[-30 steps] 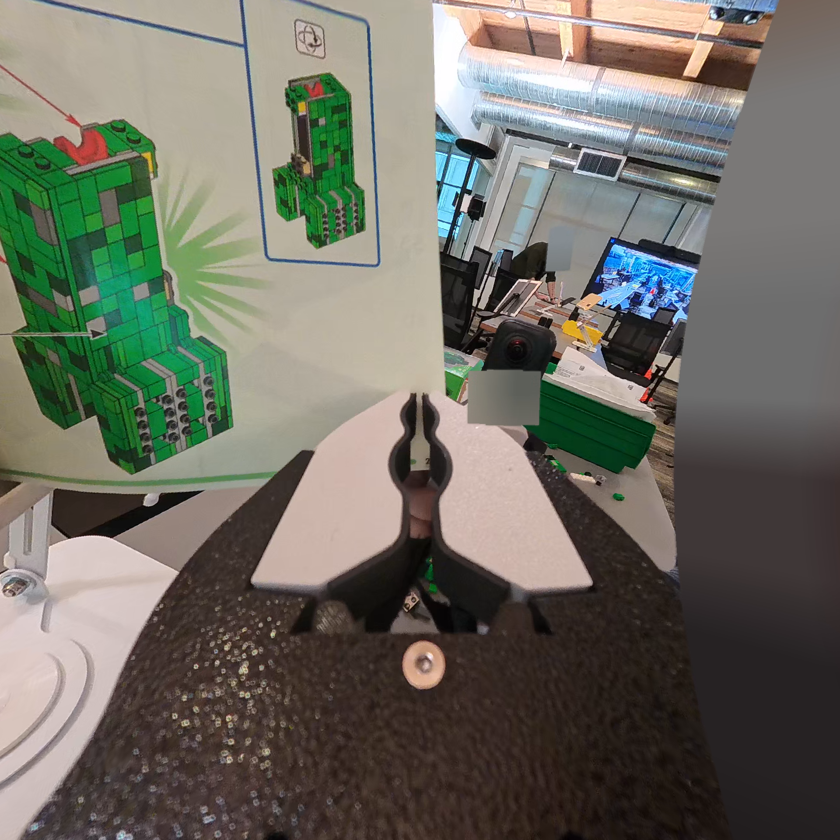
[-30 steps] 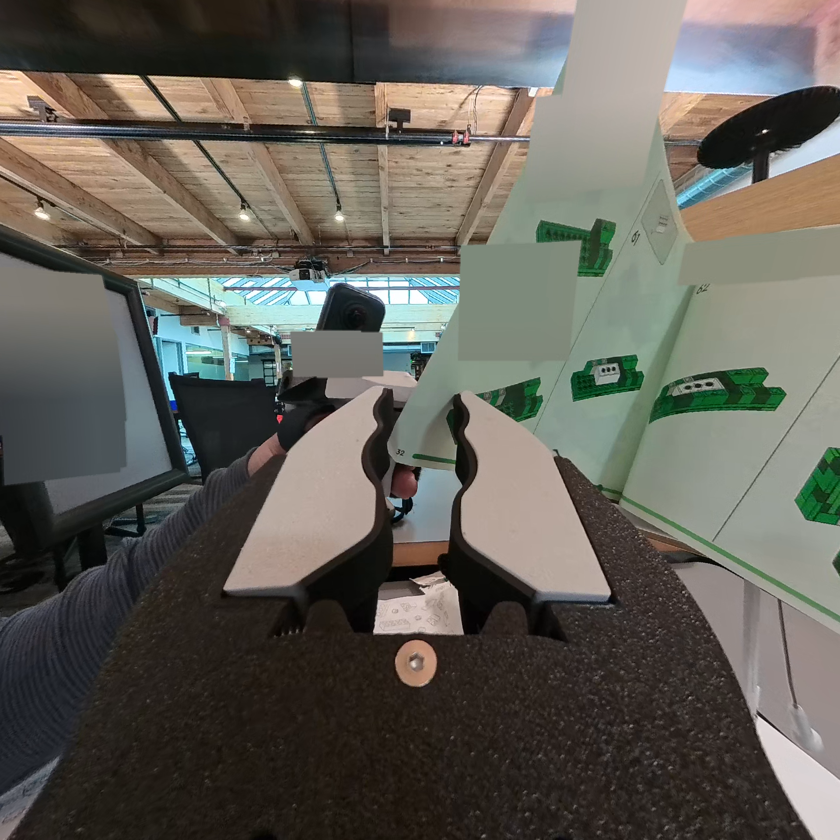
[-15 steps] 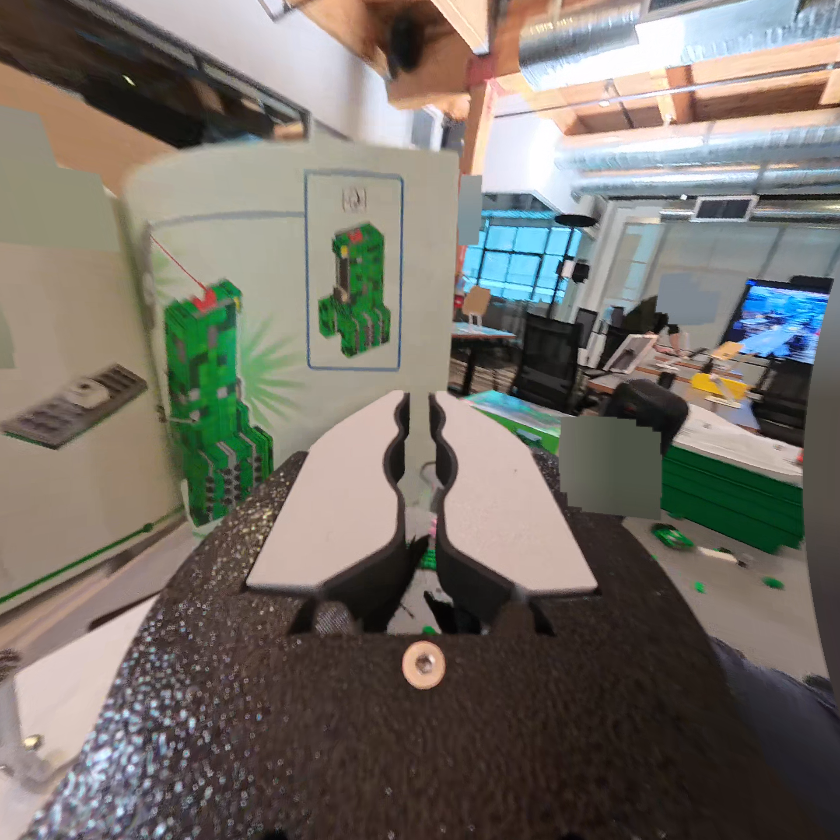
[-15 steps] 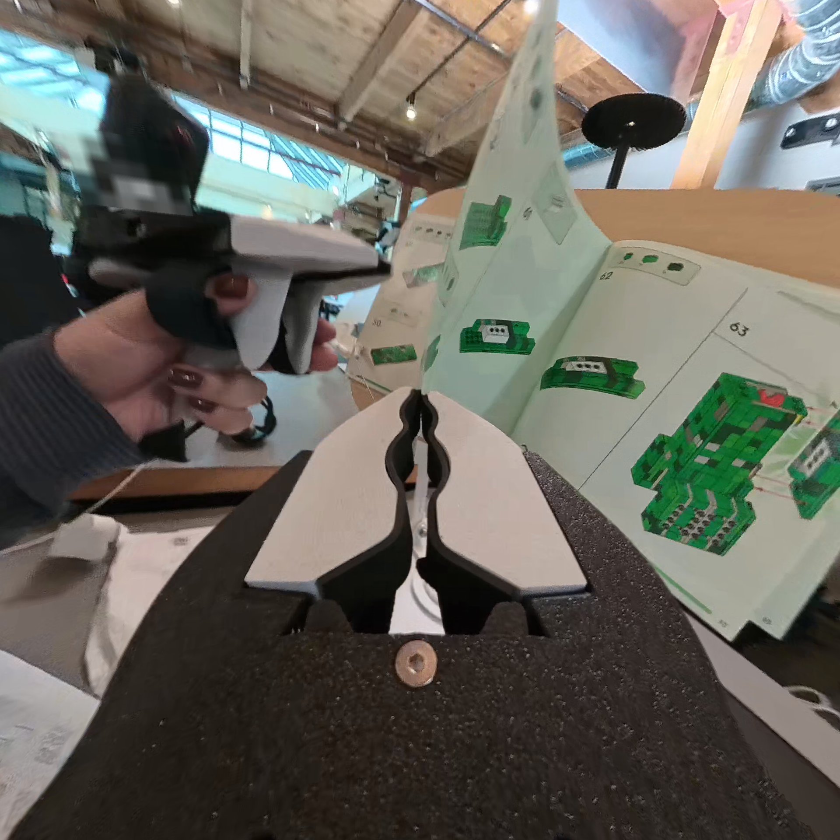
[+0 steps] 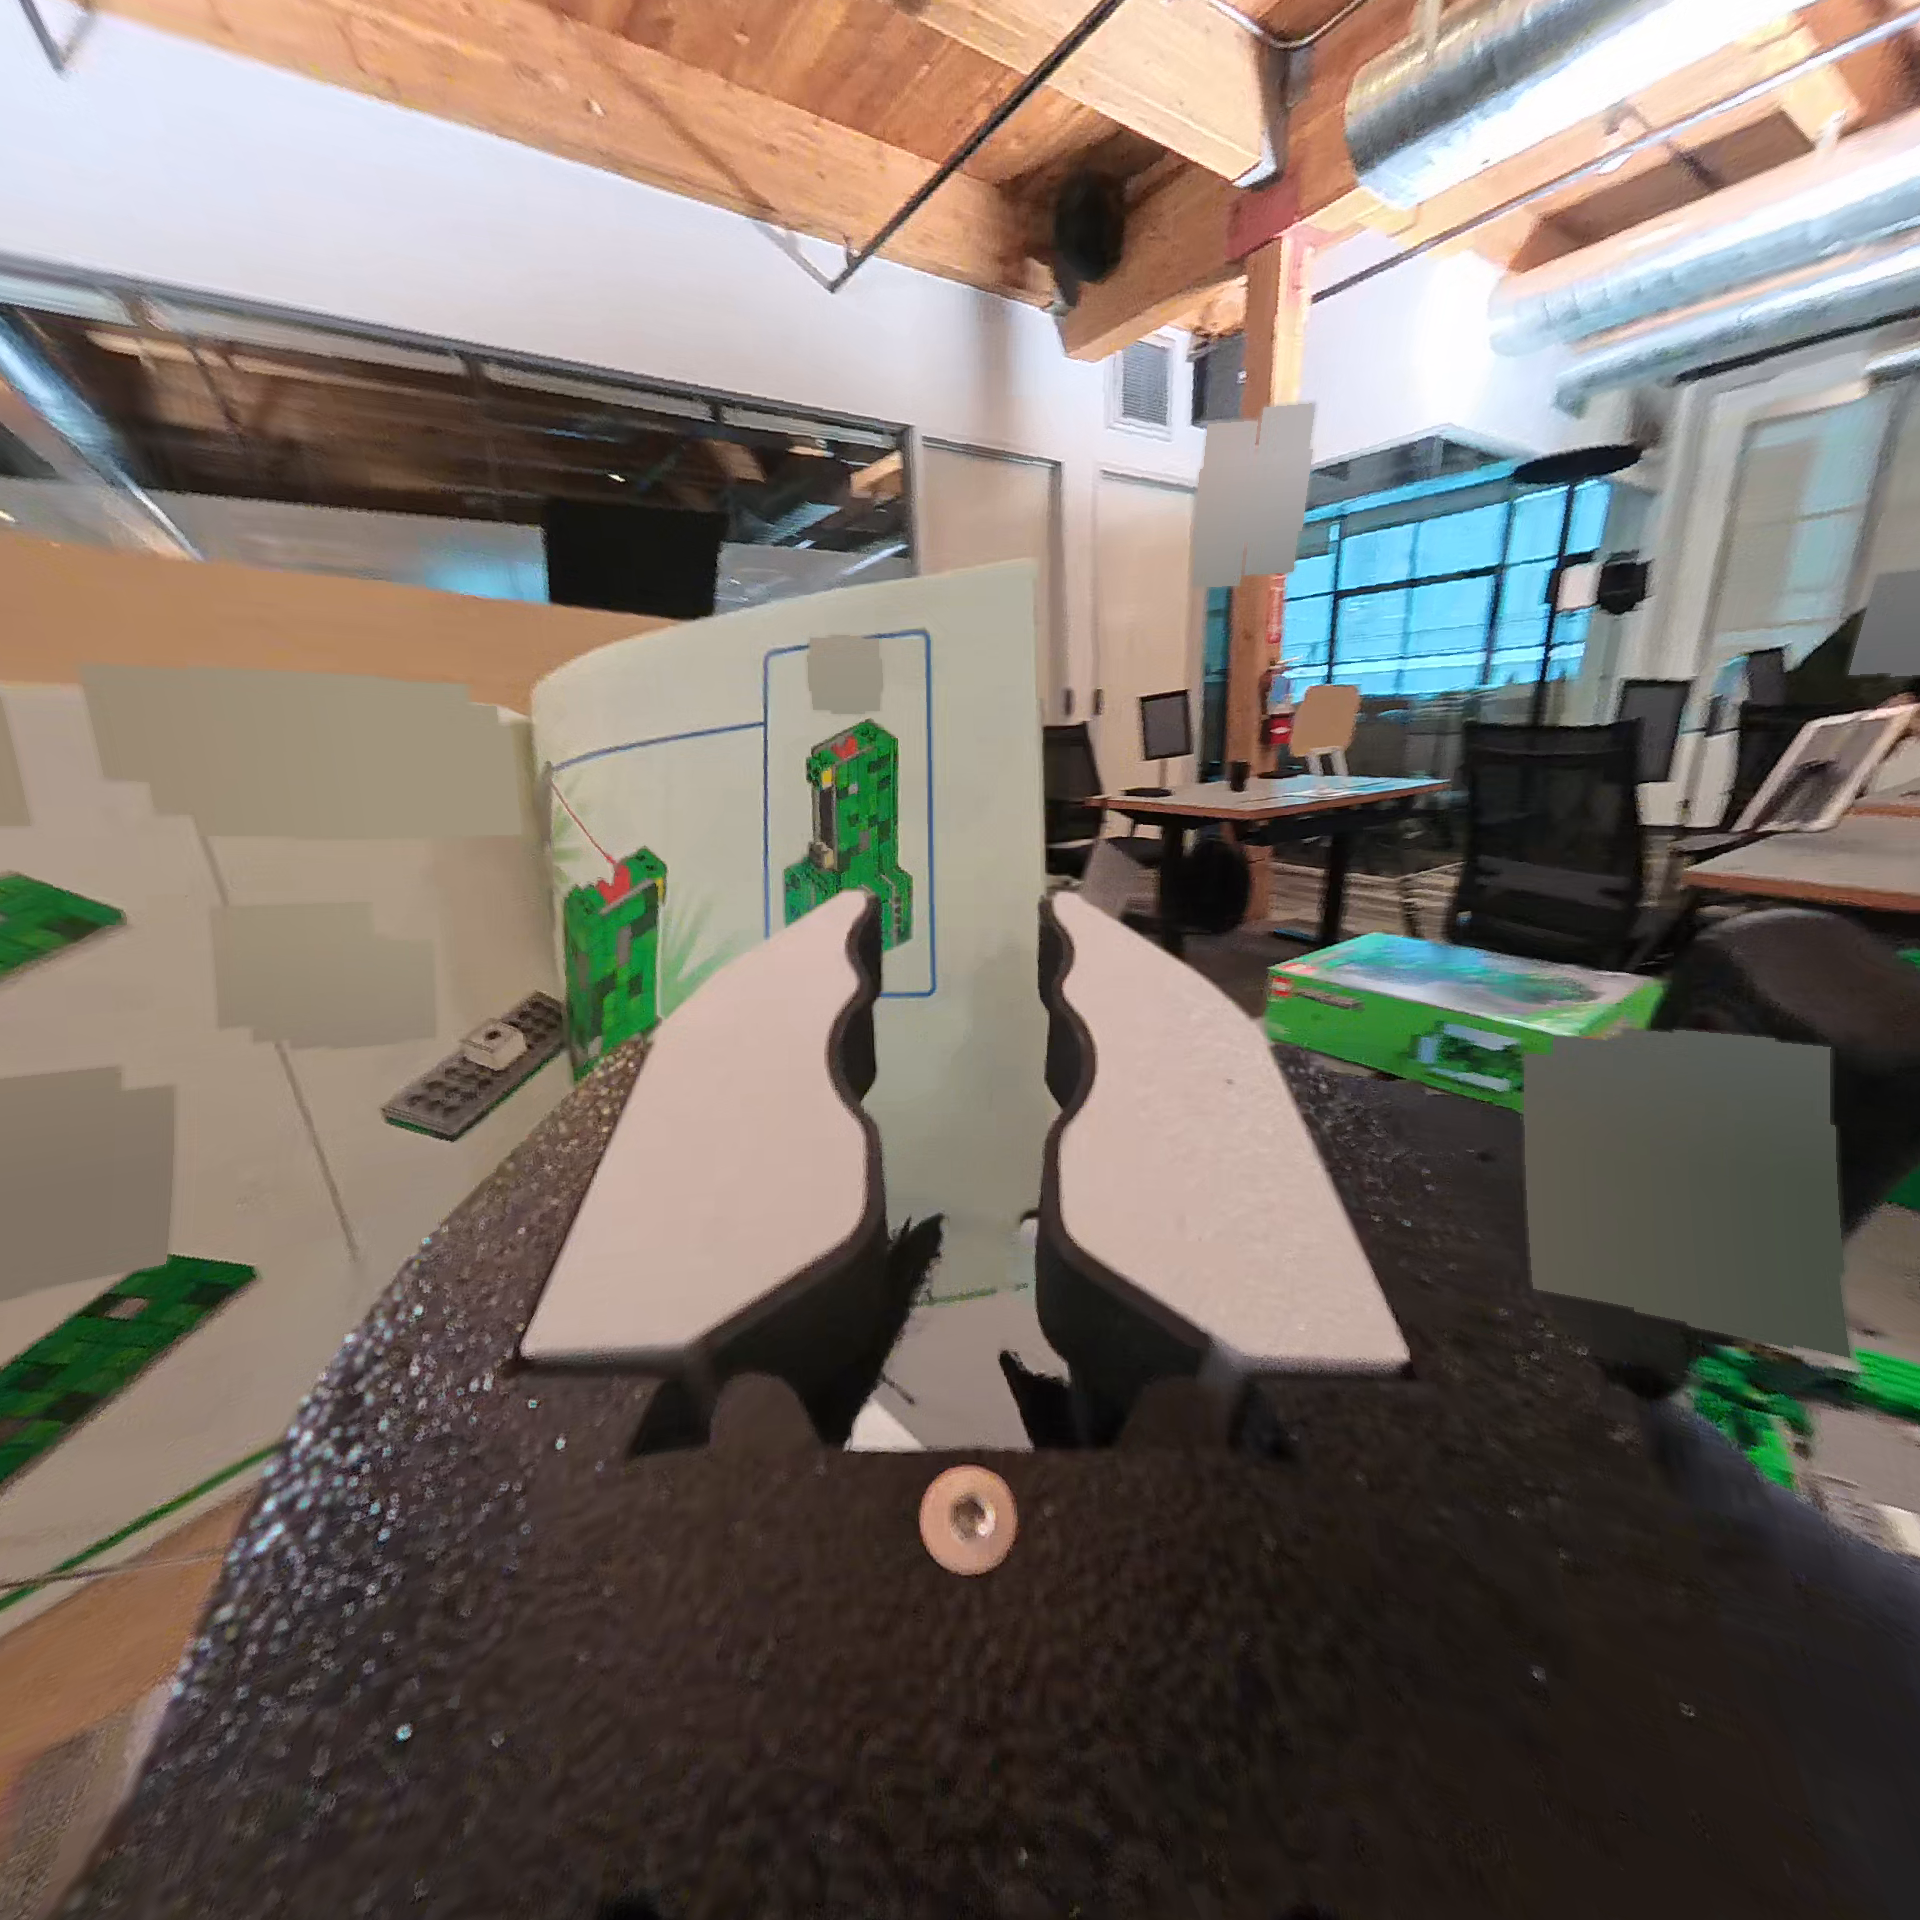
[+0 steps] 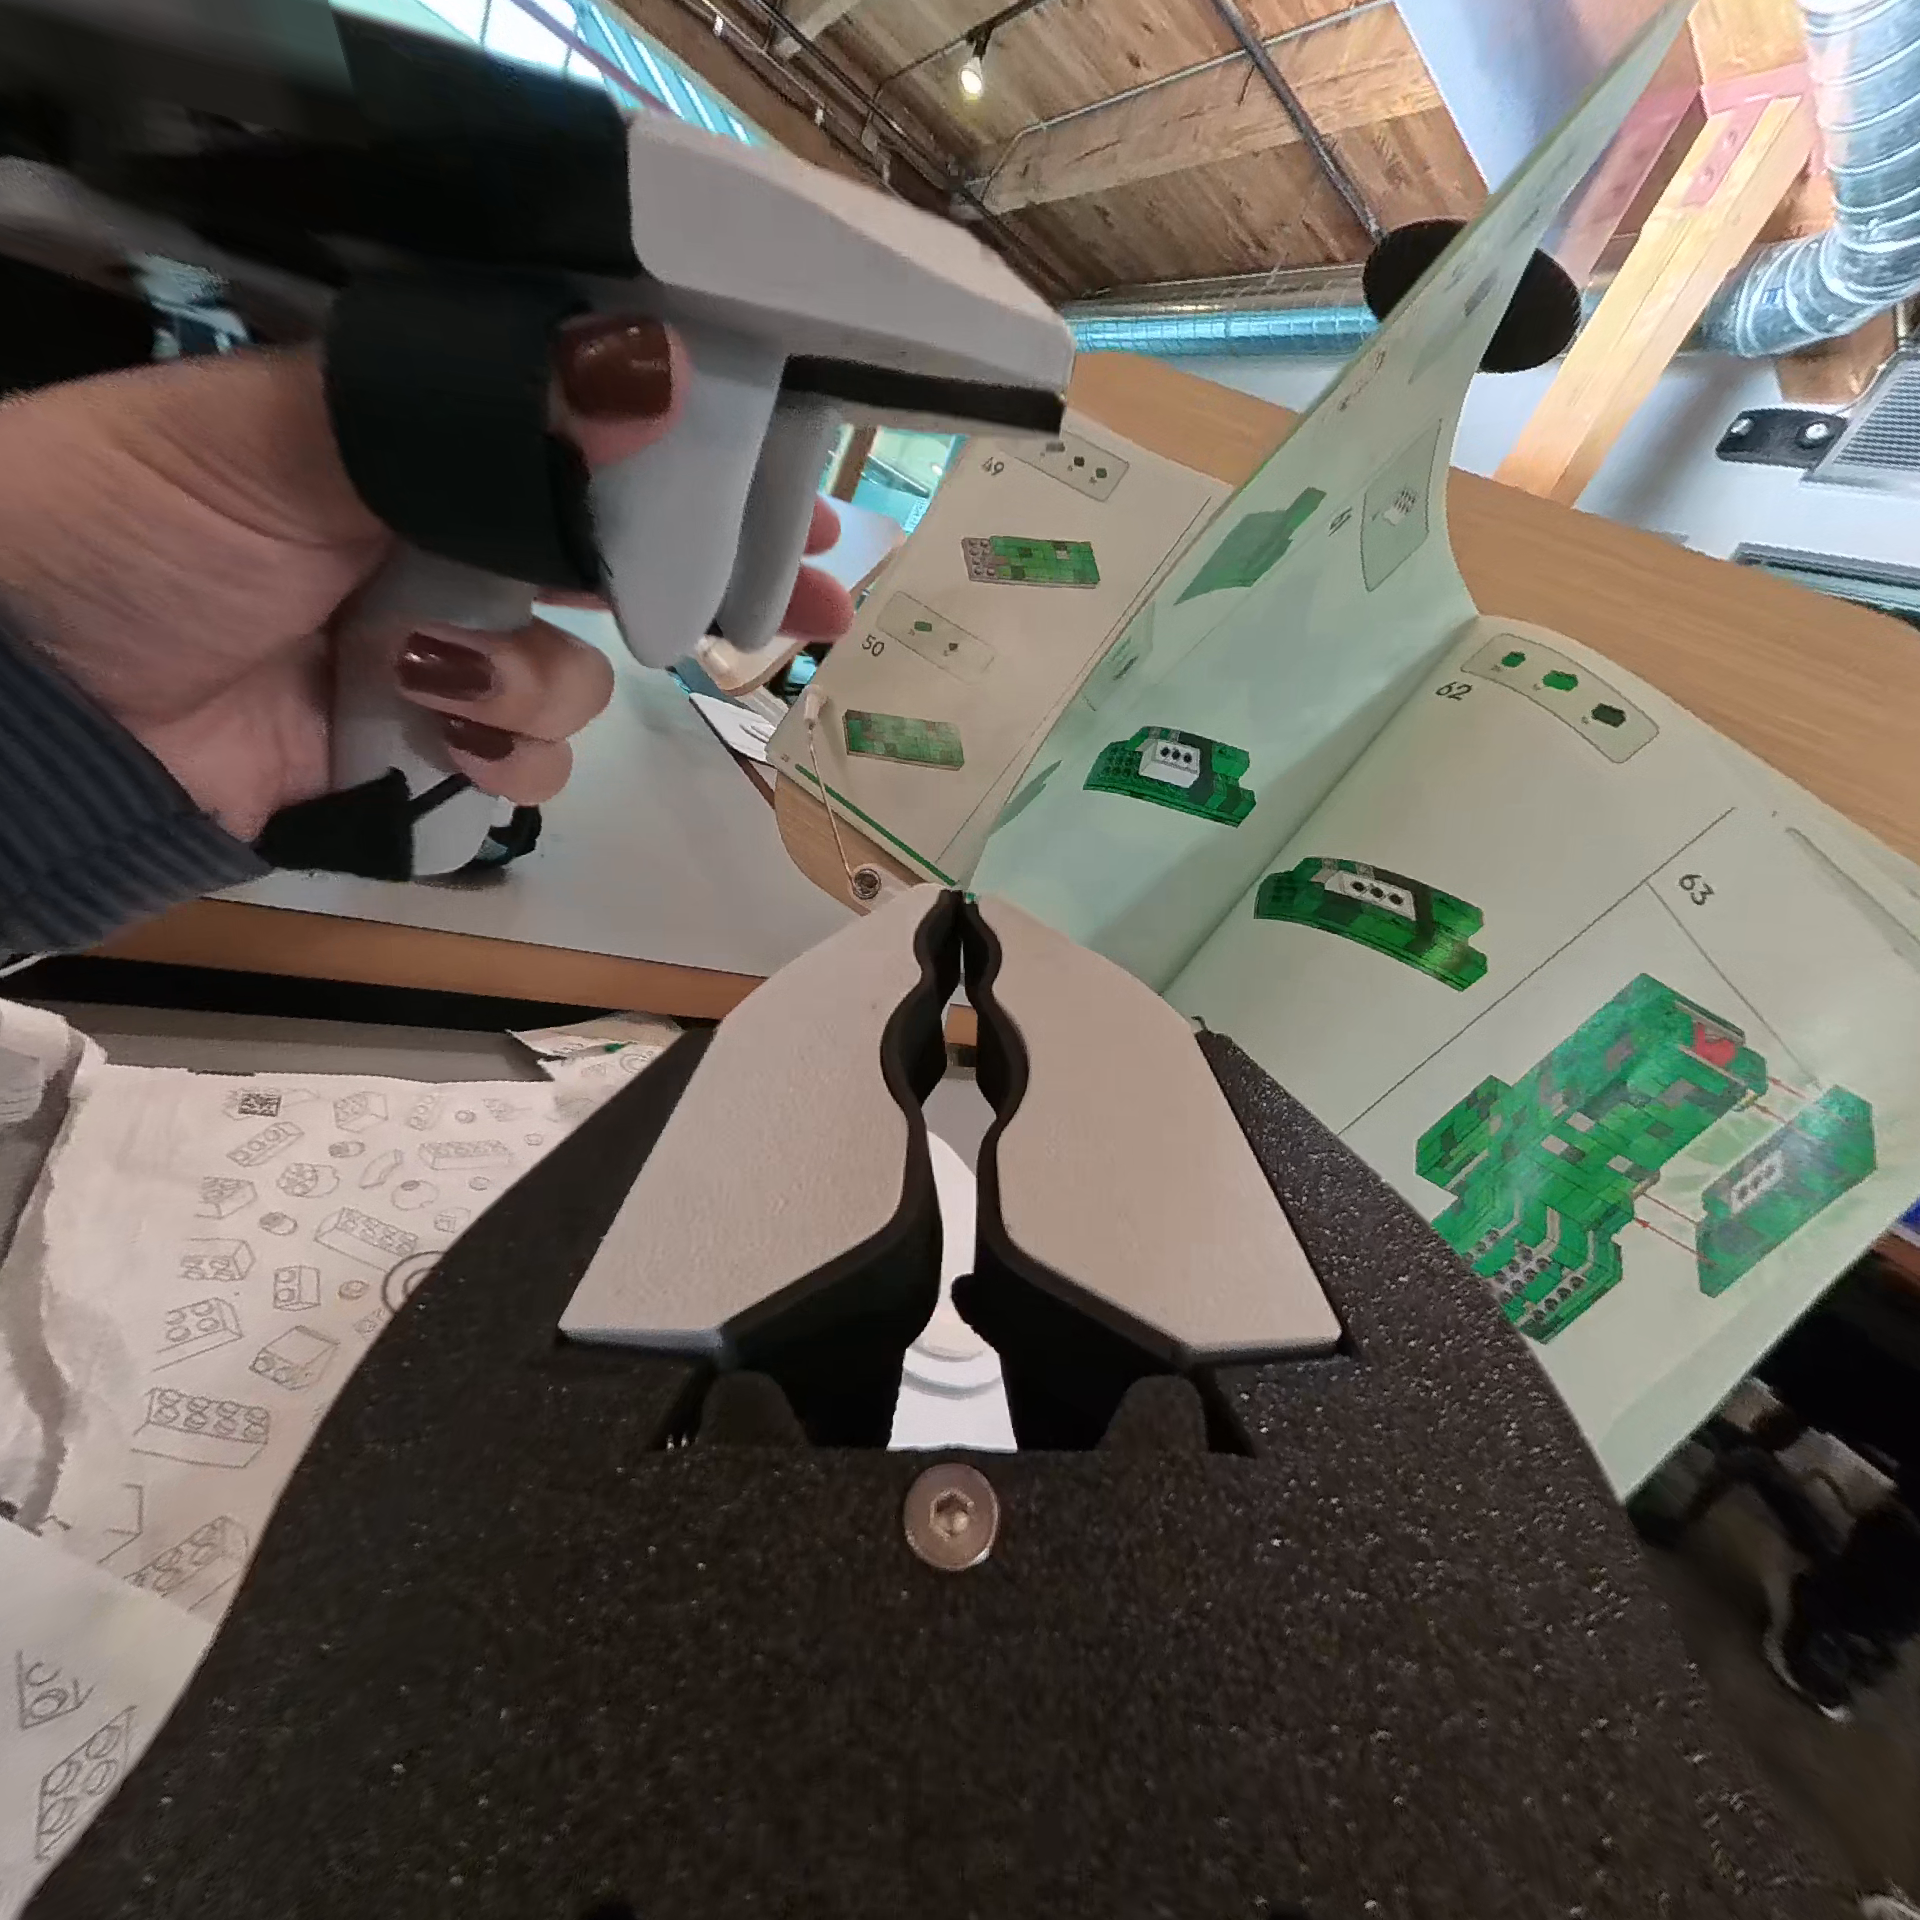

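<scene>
An open building-instruction booklet (image 6: 1455, 831) with green brick pictures leans on a wooden board (image 6: 1714, 623). One of its pages (image 6: 1299, 520) stands upright and curls. My right gripper (image 6: 958, 906) is shut on the lower corner of that page. My left gripper (image 5: 956, 925) is open and holds nothing. The same page (image 5: 790, 790) stands just beyond its fingers and shows through the gap. The left gripper also shows in the right wrist view (image 6: 1039, 384), held by a hand (image 6: 208, 623) at the upper left, clear of the page.
A white paper bag (image 6: 208, 1247) printed with brick outlines lies at the lower left of my right gripper. A green box (image 5: 1455, 1008) sits on the table to the right. Desks and black chairs (image 5: 1538, 831) stand farther off.
My left gripper has let go of the page, opened and drawn back. My right gripper has shut on the page's lower corner and swung it over towards the left.
</scene>
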Demonstrator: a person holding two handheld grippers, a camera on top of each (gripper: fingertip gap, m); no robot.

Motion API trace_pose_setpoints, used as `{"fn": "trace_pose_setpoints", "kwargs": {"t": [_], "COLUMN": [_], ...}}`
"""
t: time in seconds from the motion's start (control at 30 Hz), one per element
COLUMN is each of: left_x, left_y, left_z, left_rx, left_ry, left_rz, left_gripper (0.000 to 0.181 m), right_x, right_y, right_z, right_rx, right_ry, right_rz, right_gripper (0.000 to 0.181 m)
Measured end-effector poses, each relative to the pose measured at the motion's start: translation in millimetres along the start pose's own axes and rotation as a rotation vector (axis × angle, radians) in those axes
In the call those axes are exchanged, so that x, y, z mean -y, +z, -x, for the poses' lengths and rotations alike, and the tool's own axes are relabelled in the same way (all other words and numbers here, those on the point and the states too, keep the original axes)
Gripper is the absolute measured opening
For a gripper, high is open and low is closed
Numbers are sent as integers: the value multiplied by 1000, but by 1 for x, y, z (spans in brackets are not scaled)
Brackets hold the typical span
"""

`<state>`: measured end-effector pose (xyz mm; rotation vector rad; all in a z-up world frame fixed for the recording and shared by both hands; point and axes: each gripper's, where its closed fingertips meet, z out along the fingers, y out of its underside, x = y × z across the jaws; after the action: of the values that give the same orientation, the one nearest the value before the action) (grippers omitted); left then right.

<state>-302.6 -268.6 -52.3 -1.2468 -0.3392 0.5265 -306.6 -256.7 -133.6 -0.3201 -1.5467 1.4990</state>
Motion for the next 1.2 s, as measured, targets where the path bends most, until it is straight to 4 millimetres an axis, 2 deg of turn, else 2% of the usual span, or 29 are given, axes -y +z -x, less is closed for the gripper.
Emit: {"fn": "trace_pose_setpoints", "kwargs": {"t": [0.03, 0.27, 0.5, 0.7, 1.0, 1.2], "left_x": [2, 2, -9, -16, -16, -16], "left_y": [0, 5, 14, 16, 15, 15], "left_z": [0, 2, -1, 3, 2, 1], "left_rx": [26, 160, 138, 164, 131, 101], "left_ry": [35, 191, 164, 161, 89, 60], "left_rz": [-2, -12, 16, 48, 37, 36], "left_gripper": [29, 36, 40, 35, 27, 32], "right_x": [0, 0, 0, -1, -1, -1], "right_y": [0, 2, 4, 4, 4, 3], "right_z": [0, 2, 5, 7, 5, 4], "right_rx": [-5, -15, -6, 0, 1, 1], "right_ry": [-7, -48, -69, -75, -61, -53], "right_rz": [3, 22, 33, 38, 36, 35], "right_gripper": [0, 0, 0, 0, 0, 0]}}
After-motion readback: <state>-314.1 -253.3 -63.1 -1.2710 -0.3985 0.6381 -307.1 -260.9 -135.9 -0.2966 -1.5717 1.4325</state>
